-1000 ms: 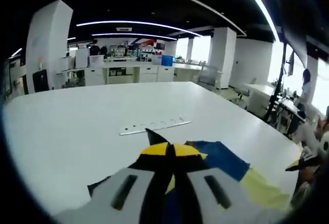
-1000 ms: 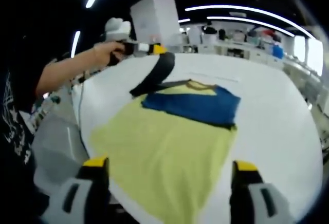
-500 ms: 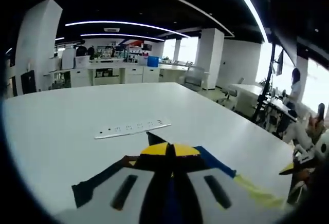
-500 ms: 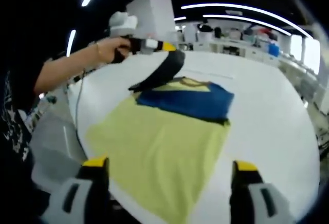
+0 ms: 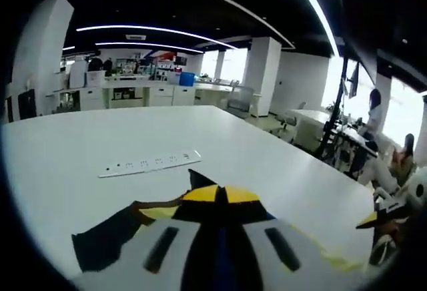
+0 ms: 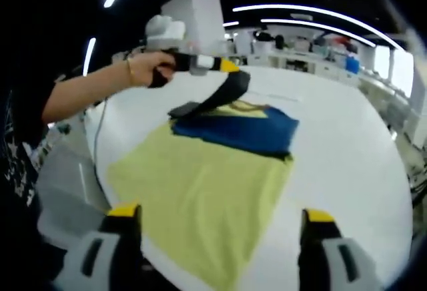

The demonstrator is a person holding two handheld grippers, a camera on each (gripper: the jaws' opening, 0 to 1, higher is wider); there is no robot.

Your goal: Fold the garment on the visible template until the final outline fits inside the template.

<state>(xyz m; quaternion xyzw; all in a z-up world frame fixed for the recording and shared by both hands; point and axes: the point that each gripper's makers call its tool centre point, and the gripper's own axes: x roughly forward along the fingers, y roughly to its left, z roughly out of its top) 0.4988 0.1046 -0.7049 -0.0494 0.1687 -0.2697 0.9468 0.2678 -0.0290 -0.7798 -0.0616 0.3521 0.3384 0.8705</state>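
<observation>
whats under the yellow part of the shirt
The white table shows all around the garment's yellow body. Whatever lies beneath the cloth, including any template, is covered. The left gripper lifts a black sleeve at the far end.

I find no legible text, label, brand, number or sign in either view. White print marks the person's dark sleeve [image 6: 15, 145] at the left edge of the right gripper view, but I cannot resolve it into characters. The small marks on the white strip [image 5: 150, 163] lying on the table [image 5: 60, 151] are too small to read.
</observation>
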